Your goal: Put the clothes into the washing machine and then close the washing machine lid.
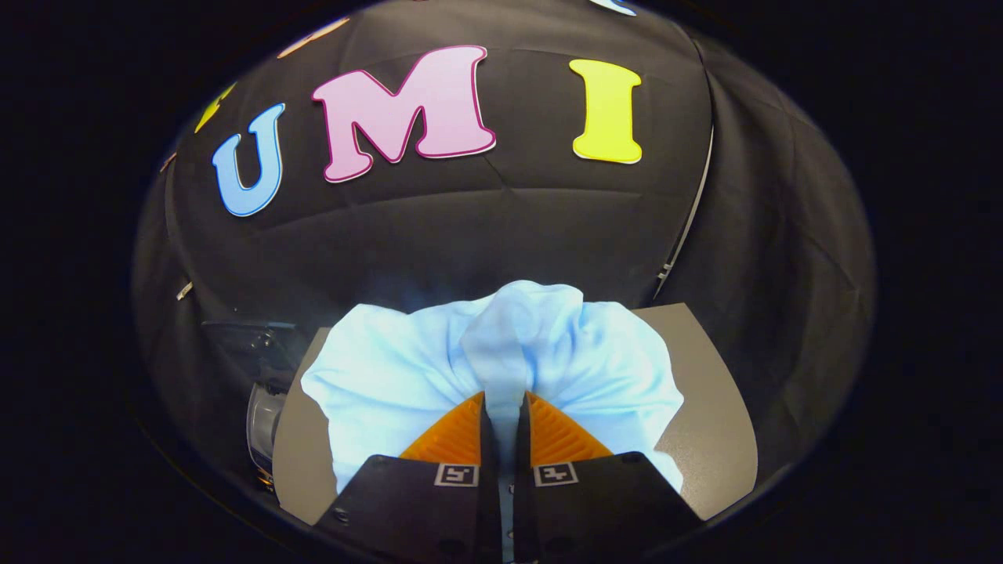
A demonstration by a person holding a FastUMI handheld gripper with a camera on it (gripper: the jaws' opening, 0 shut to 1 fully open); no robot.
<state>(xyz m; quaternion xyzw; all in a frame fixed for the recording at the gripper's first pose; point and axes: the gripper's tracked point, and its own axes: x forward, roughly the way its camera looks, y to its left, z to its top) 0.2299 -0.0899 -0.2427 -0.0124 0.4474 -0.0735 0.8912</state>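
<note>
Item: gripper [503, 407] clenched on pale blue garment [501, 352], above table [709, 392]; I'd keep grip firm; carry toward washing machine [262, 407].

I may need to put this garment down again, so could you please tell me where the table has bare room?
Bare table shows beside the pale blue garment, toward the booth's side wall, and a narrower strip toward the washing machine. The middle is crowded: the hand-held gripper pinches the cloth.
</note>
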